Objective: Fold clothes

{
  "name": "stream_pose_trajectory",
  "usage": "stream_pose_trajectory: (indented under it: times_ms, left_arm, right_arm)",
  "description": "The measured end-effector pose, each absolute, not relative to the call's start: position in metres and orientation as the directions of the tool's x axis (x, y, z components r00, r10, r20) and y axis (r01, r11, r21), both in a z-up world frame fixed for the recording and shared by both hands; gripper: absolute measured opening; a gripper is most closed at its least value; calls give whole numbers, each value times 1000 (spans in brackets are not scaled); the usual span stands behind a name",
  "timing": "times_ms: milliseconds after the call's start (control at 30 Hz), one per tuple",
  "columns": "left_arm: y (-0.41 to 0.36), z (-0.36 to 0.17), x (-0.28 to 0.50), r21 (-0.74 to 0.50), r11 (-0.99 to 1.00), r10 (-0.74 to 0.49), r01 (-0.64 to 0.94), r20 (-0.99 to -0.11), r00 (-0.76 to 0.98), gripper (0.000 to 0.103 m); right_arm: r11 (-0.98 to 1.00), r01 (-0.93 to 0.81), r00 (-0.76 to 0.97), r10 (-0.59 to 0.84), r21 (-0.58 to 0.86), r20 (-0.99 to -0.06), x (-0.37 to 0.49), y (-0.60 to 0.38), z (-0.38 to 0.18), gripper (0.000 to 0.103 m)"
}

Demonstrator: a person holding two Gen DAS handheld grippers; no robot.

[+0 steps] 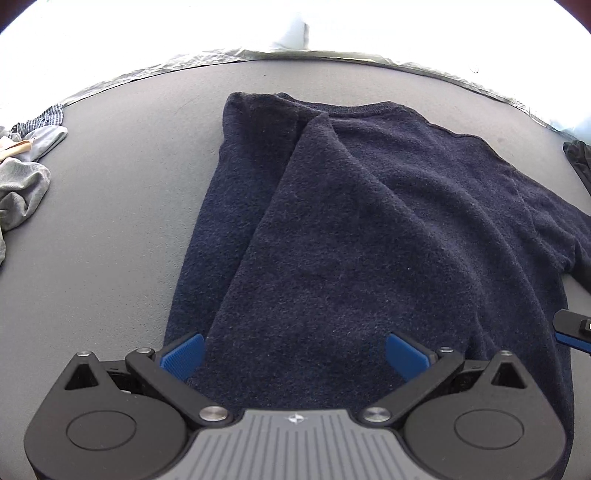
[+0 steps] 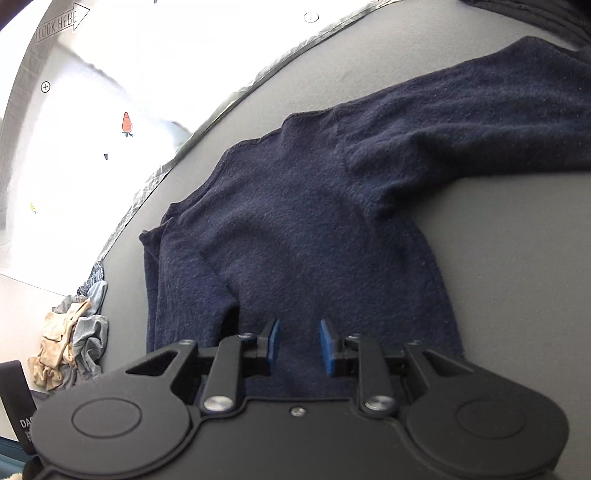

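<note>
Jaws come first, since they sit nearest your cameras: your left gripper (image 1: 294, 354) stands wide, its blue pads (image 1: 183, 353) spread apart over the near hem of the navy sweater (image 1: 369, 229) with nothing pinched between them, while your right gripper (image 2: 298, 345) shows a narrow gap with no cloth in it, also over that hem. The sweater lies flat on the grey table (image 1: 110, 229), and you can take it as your landmark. Its left sleeve (image 1: 295, 221) is already folded in across the body; its right sleeve (image 2: 461, 122) is spread outward, running toward a dark garment (image 2: 535, 18) beyond the cuff. Well to the left of the sweater, at the table's edge, sits a heap of unfolded clothes (image 2: 74, 332). Beyond the collar runs the silvery strip (image 1: 221, 59) along the table's far rim. Your risk, as I judge it, lies in the next grab: with the right claw this narrow, you may pinch only one layer, or catch the hem beneath, and drag the whole sweater askew, undoing the fold already laid. Pulling the right sleeve carelessly could also snag that dark garment.
</note>
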State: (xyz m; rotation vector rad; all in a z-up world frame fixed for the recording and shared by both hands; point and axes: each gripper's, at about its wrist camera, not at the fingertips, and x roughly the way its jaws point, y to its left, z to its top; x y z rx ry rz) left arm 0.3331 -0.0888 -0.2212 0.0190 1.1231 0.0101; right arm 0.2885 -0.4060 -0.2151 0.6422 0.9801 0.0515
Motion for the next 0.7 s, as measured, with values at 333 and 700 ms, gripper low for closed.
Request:
stream_pose_trajectory:
  times_ms: [333,700]
  left_arm:
    - [-123,-244,379,75,997,66,3,-902,427,103]
    - [-123,-260,387,75,997,77,-21,-922,381,103]
  right_arm:
    - [945,326,649,-215,12,-730,318,-479,-222,38]
    - [766,629,506,-531,-130,-680,300,-579,-249,57]
